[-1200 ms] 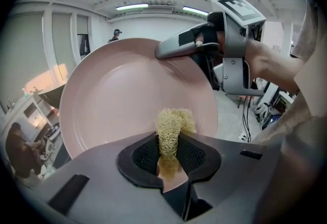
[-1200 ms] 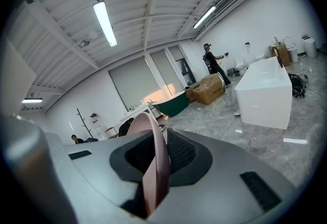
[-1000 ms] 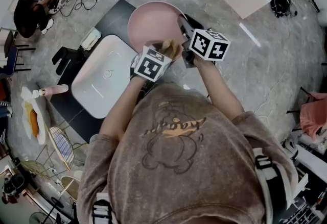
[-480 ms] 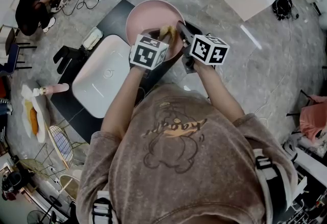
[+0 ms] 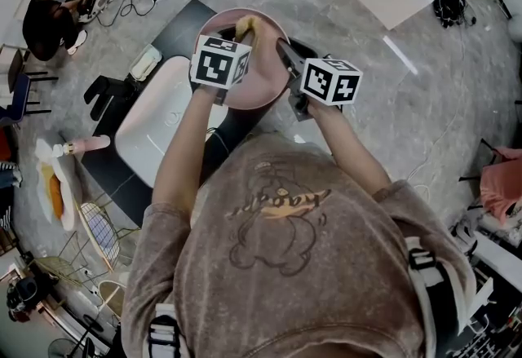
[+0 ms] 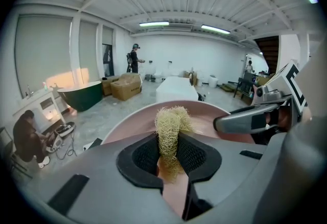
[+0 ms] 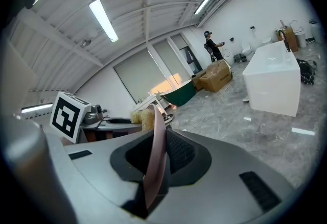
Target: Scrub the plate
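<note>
While, seen from above, the right gripper (image 5: pixel 287 55) clamps the plate (image 5: pixel 259 81) by its near rim beside the white sink (image 5: pixel 155 124), the left gripper (image 5: pixel 238 32) presses a straw-coloured scrubber (image 5: pixel 245 24) at the far rim. Its own view shows the jaws pinching that scrubber over the plate. The right one's view shows only a thin edge gripped, so a hard push could twist the plate loose.

Plate (image 5: pixel 263 75) left edge hidden, seemingly behind left gripper (image 5: pixel 238 34).

Pink plate (image 5: pixel 263 75), yellow scrubber (image 5: pixel 245 24) near rim
</note>
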### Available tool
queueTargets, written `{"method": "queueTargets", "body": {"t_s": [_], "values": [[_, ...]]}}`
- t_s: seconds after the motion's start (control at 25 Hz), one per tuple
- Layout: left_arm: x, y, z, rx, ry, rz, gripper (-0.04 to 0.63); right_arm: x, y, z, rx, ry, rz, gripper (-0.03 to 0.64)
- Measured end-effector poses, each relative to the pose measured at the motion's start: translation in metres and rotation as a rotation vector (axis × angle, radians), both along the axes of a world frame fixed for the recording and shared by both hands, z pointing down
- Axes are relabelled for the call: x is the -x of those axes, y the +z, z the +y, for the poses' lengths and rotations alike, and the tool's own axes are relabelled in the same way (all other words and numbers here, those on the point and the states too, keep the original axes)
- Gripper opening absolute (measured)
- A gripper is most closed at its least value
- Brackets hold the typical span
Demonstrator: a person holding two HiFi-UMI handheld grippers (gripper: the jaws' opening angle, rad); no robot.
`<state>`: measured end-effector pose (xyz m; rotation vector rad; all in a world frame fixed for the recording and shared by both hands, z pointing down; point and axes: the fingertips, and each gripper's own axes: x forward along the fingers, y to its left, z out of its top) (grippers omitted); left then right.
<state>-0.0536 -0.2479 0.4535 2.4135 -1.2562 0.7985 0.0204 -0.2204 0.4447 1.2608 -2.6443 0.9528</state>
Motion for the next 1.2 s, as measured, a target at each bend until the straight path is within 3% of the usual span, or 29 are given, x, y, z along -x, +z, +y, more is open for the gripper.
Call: {"method": "queueTargets", "body": {"t_s": [0.36, 0.6, 1.2], "values": [[0.045, 0.017, -0.006, 0.036, -0.074, -0.059, 0.078, -0.008, 0.003, 0.000, 0.003, 0.006, -0.005, 0.049], [0.058, 0.034, 0.006, 0.068, -0.062, -0.103, 0.078, -0.022, 0.000, -0.009, -0.006, 0.049, -0.015, 0.049], [0.024, 0.065, 0.059, 0.130, 0.044, -0.131, 0.078, -0.049, -0.007, -0.023, -0.013, 0.157, -0.033, 0.054]]}}
